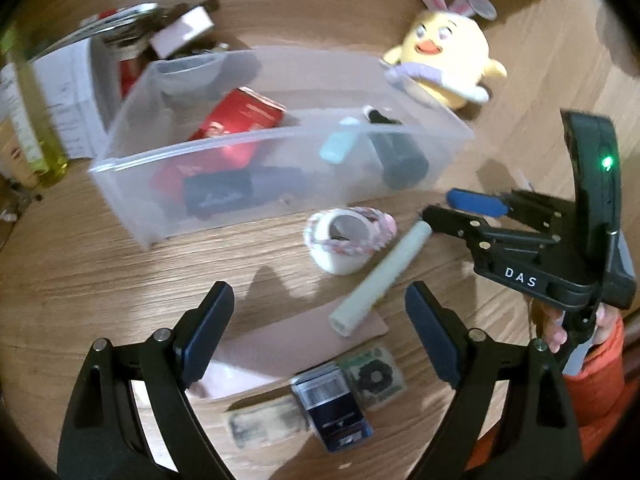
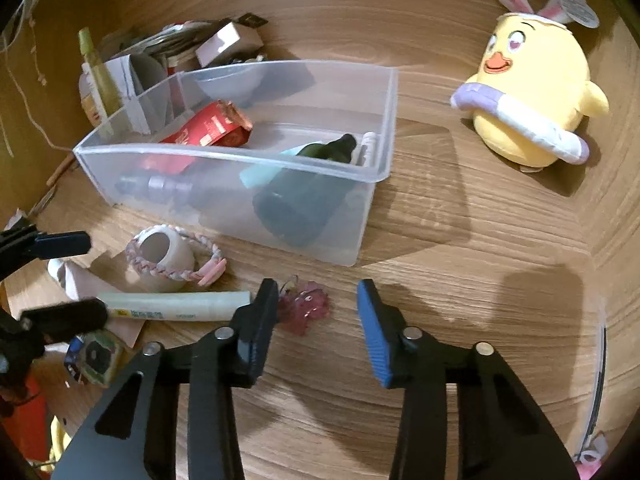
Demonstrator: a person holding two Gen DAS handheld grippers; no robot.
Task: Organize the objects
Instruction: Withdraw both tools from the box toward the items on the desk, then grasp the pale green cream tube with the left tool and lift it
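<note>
- The right gripper [image 2: 316,312] hangs low over the tabletop [image 2: 460,240]. Its jaws stand partly apart and hold nothing, with the small pink charm [image 2: 305,307] just inside the left pad.
- The left gripper [image 1: 320,332] has its jaws wide and empty, above the pale tube [image 1: 380,276] and the flat packets [image 1: 332,404] nearest the camera.
- Risk: the charm sits off-centre against one pad, so a closing pinch may flick it aside or catch only its thin ring.
- Risk: the tube's end lies close by the right gripper's left pad and could be nudged and rolled.
- Risk: the two grippers work near each other and may collide.
- The charm looks translucent pink, lumpy and flat, with a wire loop.
- The clear bin [image 2: 384,128] lies farther off, already holding a dark bottle [image 2: 312,192] and a red packet [image 2: 216,124].
</note>
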